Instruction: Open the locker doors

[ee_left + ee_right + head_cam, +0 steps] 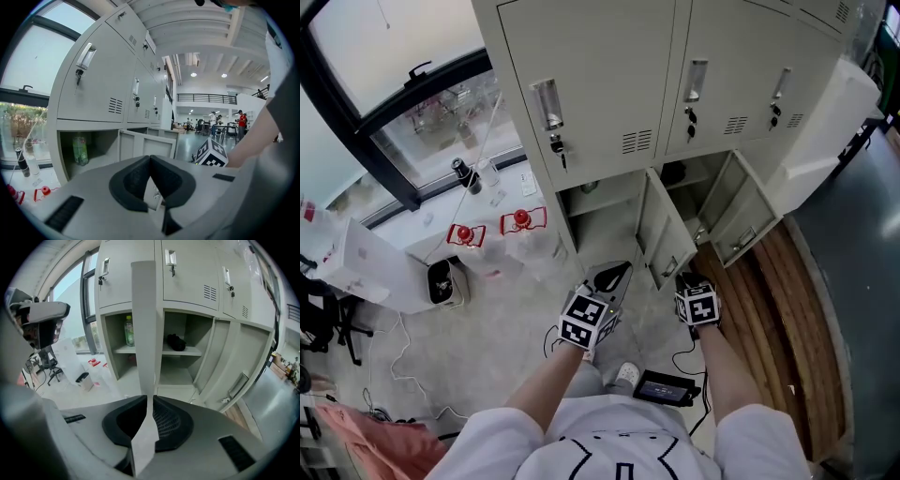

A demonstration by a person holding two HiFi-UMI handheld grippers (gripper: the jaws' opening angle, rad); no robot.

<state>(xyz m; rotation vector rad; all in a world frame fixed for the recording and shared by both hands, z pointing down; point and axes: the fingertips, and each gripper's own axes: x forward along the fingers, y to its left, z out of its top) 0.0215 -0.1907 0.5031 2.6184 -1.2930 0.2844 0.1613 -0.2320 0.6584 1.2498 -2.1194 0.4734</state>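
Note:
The grey lockers (581, 84) have their upper doors closed, with keys in the locks. Two lower doors stand open: the left one (664, 234) and another to its right (741, 220). My right gripper (686, 281) is shut on the free edge of the left lower door. In the right gripper view that door edge (143, 333) runs edge-on between the pads of the right gripper (149, 401). My left gripper (614, 274) hangs beside it over the floor, shut with nothing in it; its tips meet in the left gripper view (150, 159).
A green bottle (129, 331) stands in the left lower compartment and a dark object (176, 341) lies in the middle one. A small bin (441, 281) and red items (522, 220) sit on the floor at the left. A black device (664, 387) with cables lies at my feet.

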